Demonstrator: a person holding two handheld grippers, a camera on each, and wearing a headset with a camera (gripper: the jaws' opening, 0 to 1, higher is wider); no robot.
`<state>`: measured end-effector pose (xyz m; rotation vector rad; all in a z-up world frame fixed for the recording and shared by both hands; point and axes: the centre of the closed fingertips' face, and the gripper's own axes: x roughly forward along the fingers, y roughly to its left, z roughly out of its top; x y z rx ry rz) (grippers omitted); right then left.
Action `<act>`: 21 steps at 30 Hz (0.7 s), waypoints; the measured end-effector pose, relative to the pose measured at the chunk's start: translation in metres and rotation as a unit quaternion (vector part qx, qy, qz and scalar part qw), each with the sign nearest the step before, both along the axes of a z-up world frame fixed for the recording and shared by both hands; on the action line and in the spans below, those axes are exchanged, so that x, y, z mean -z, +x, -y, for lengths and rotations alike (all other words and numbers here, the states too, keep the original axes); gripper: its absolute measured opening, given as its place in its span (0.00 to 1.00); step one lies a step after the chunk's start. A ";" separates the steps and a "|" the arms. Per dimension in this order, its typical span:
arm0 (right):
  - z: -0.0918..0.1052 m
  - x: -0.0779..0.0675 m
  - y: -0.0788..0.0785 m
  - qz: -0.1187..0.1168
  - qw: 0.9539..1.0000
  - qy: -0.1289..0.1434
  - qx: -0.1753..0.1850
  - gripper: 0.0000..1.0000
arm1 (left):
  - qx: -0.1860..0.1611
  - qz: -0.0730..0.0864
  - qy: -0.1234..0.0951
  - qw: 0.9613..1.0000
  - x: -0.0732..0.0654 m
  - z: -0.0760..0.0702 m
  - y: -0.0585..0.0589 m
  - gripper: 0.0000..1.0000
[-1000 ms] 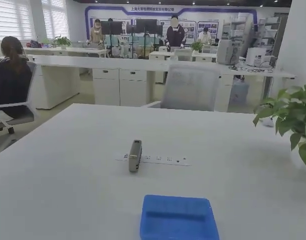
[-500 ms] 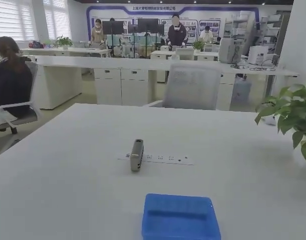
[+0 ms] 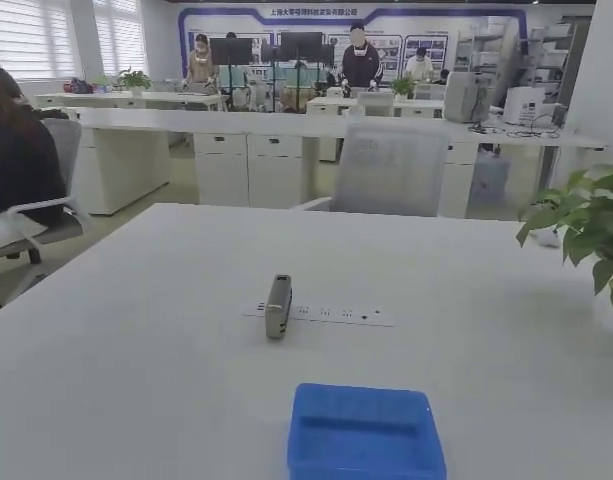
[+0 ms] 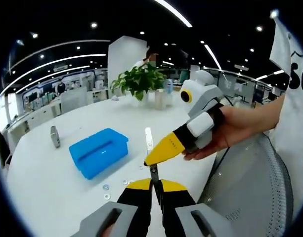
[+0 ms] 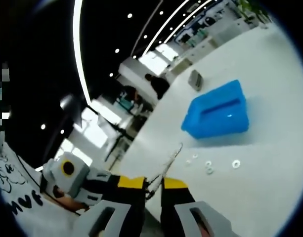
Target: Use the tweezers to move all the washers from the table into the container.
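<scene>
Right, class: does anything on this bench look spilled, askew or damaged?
Nothing looks damaged. A few washers lie scattered loose on the white table beside the blue container, as the task expects.

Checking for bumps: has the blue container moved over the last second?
No. The container keeps its spot relative to the socket strip and grey box; the whole head view shifted a little, so the camera moved.

Loose washers [image 5: 236, 163] beside blue container [image 5: 218, 111]
</scene>
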<state>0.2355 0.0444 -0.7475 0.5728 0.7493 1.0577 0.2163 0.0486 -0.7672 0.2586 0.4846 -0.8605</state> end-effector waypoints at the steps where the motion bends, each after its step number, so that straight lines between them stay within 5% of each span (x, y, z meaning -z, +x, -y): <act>1: -0.004 -0.005 -0.002 -0.003 1.000 0.004 -0.006 0.04 | 0.005 0.000 0.016 1.000 0.005 0.001 -0.002 0.03; 6: -0.009 0.005 -0.008 0.079 0.991 -0.087 -0.060 0.01 | 0.001 -0.023 0.007 1.000 0.010 0.005 -0.002 0.04; 13: -0.018 0.007 -0.015 0.125 0.982 -0.107 -0.094 0.02 | -0.005 -0.042 0.014 0.999 0.013 -0.009 0.001 0.12; 16: -0.018 0.013 -0.015 0.158 0.971 -0.140 -0.114 0.02 | -0.001 -0.054 0.027 0.998 0.019 -0.017 -0.001 0.08; 21: -0.022 0.019 -0.017 0.180 0.961 -0.157 -0.141 0.01 | -0.010 -0.056 0.030 0.998 0.018 -0.027 -0.001 0.11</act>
